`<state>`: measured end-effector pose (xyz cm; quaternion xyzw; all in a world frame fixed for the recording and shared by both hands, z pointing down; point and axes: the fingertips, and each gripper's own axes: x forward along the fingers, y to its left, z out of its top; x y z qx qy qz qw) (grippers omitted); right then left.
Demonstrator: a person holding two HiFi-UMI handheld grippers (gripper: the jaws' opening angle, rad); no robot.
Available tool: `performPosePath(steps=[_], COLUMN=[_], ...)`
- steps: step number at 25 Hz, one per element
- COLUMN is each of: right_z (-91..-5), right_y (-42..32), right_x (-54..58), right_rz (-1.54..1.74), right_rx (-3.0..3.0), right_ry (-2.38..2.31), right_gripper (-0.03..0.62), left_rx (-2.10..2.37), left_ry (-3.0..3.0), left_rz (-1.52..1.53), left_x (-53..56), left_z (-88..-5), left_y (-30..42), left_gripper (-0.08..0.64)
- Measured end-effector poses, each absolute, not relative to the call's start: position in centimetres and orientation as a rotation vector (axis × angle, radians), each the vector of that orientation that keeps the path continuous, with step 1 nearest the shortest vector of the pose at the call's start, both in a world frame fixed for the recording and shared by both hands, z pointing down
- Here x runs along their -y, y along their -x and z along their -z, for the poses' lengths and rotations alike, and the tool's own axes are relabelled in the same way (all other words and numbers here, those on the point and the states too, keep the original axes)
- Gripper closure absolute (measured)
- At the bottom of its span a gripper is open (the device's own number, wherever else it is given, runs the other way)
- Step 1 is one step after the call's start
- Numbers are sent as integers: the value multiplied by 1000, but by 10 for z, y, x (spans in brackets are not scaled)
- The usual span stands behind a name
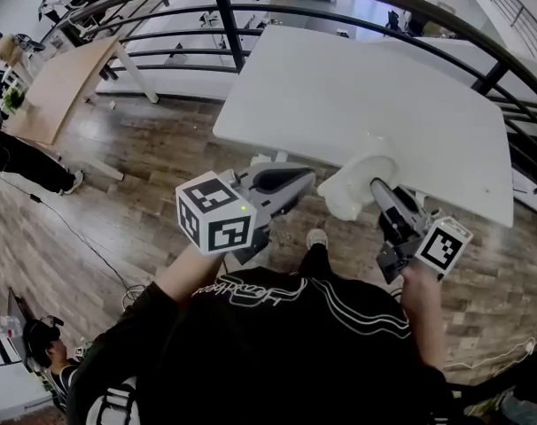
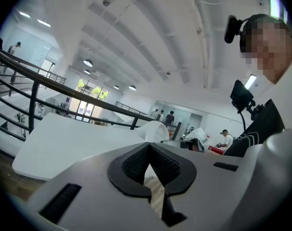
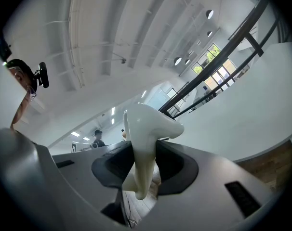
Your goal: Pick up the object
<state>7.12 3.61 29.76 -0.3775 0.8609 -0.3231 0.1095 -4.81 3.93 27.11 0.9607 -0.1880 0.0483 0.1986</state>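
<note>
A smooth white curved object (image 1: 357, 180) hangs in the air just off the near edge of the white table (image 1: 366, 87). My right gripper (image 1: 377, 187) is shut on it. In the right gripper view the object (image 3: 148, 124) stands upright between the two dark pads (image 3: 172, 165), its flared top above the jaws. My left gripper (image 1: 306, 181) is to the left of the object and level with it. Its dark pads (image 2: 170, 165) meet at the tips with nothing between them. The object (image 2: 155, 129) shows just beyond those tips in the left gripper view.
A dark curved metal railing (image 1: 233, 25) runs behind the white table. A wooden table (image 1: 60, 82) stands at the far left. The floor (image 1: 144, 193) is wood planks, with a cable across it. Other people stand at the left edge and in the background.
</note>
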Motion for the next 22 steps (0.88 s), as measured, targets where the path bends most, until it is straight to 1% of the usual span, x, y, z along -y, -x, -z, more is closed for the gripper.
performPosePath(steps=[9, 22], right_z=[-300, -302], right_y=[-68, -77], right_x=[-52, -36], right_rz=[952, 935], right_rx=[-2527, -2497], right_ry=[1129, 1144], right_gripper=[460, 460], left_rx=[489, 464], left_ry=[-2682, -2695], left_rz=[-131, -133], left_x=[-56, -37], left_z=[-271, -269], left_y=[47, 38], left_gripper=[554, 554])
